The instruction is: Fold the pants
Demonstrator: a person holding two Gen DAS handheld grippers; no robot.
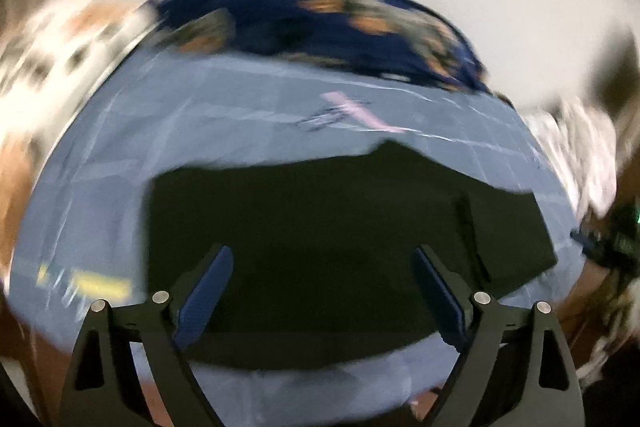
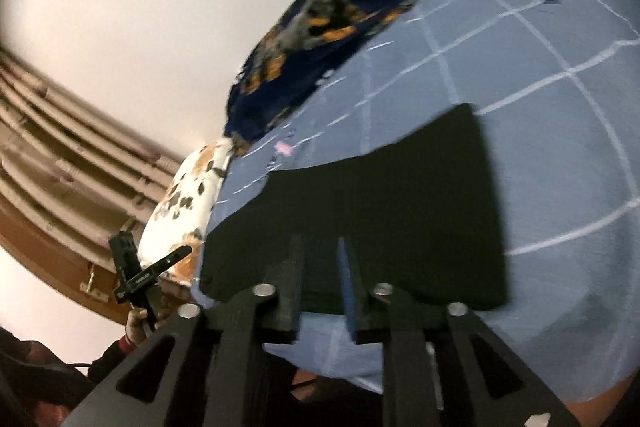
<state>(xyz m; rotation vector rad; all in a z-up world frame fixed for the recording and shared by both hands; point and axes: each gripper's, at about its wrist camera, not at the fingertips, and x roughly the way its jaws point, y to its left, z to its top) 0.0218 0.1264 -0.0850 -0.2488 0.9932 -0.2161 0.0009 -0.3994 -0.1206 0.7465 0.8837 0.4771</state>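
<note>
The black pants [image 1: 344, 223] lie folded into a flat rectangle on a blue sheet [image 1: 224, 119] with white grid lines. My left gripper [image 1: 322, 267] is open, its blue-padded fingers [image 1: 208, 291] spread wide just above the near edge of the pants. In the right wrist view the pants [image 2: 380, 211] lie right in front of my right gripper [image 2: 320, 259]. Its jaws stand narrowly apart over the near edge of the pants, and I cannot tell whether they pinch fabric. The left wrist view is motion-blurred.
A dark blue patterned blanket [image 1: 320, 23] is bunched at the far edge of the sheet and also shows in the right wrist view [image 2: 336, 23]. A white patterned pillow [image 2: 188, 203] lies at the left. The other handheld gripper [image 2: 140, 279] shows at lower left.
</note>
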